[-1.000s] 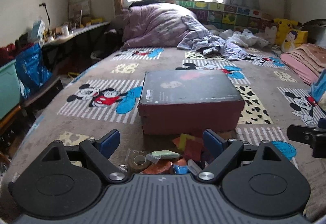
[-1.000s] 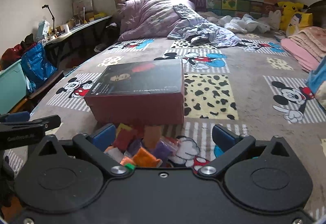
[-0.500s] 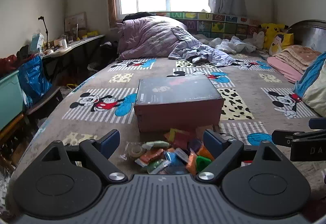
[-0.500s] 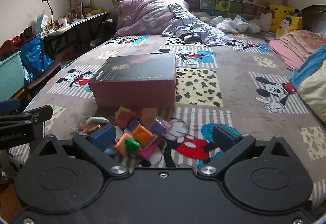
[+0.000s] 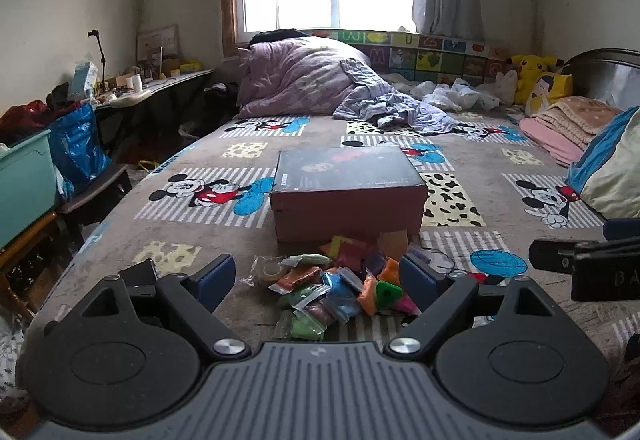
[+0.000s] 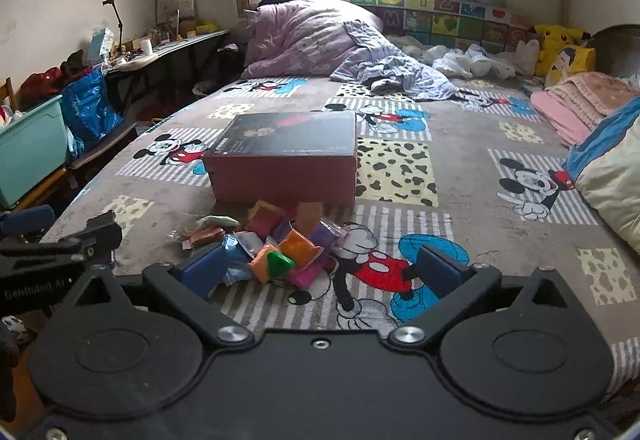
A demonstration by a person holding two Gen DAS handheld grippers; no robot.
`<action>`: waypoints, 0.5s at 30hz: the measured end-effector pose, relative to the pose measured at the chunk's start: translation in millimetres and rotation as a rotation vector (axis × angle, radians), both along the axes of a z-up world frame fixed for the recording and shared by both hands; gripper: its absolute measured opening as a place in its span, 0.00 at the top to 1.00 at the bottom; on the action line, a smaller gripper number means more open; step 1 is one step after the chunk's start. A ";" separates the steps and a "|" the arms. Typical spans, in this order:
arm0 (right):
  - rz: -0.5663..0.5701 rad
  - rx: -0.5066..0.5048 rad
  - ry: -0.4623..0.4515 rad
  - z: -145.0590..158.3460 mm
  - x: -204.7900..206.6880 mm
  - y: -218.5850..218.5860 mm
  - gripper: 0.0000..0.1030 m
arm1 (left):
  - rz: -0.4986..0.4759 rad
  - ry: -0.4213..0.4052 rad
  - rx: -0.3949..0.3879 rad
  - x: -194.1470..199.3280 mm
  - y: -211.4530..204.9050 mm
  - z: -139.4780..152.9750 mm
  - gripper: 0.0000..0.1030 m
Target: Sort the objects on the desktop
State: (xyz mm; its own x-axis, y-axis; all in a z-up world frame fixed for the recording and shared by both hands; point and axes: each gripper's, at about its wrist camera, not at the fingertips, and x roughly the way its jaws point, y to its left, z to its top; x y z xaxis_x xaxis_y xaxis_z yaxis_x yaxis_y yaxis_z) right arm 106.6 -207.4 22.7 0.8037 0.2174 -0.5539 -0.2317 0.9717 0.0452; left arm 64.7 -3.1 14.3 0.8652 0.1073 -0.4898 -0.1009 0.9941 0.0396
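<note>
Heap of small coloured packets [image 5: 340,280] on the bed cover [image 5: 160,216], just in front of a closed red box [image 5: 346,192] with a dark lid — orange, blue, purple and pink bags jumbled together, a green wedge-shaped piece [image 6: 280,263] near the front, a clear-wrapped roll of tape [image 5: 269,271] at the pile's left edge. Nothing sorted yet, by the look of it: start of the task, before any pick. Left gripper [image 5: 316,276] held low over the near edge of the heap, jaws spread wide, nothing between them. Right gripper [image 6: 320,272] alongside, equally wide and empty, the pile toward its left finger. Next move probably a descent onto one loose packet at the edge — soft, slippery bags, so a centred pinch needed to avoid dragging neighbours.
</note>
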 end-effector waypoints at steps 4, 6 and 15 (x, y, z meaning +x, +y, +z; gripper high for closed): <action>0.012 -0.003 -0.011 2.8 -10.3 2.8 0.01 | -0.007 -0.004 -0.002 -11.3 -2.0 1.9 0.14; 0.022 0.000 -0.013 3.8 -16.3 4.6 0.01 | -0.005 -0.011 0.006 -16.8 -3.7 3.3 0.14; 0.054 -0.007 -0.021 5.1 -38.4 11.0 0.01 | -0.010 -0.031 0.004 -34.3 -5.9 6.8 0.14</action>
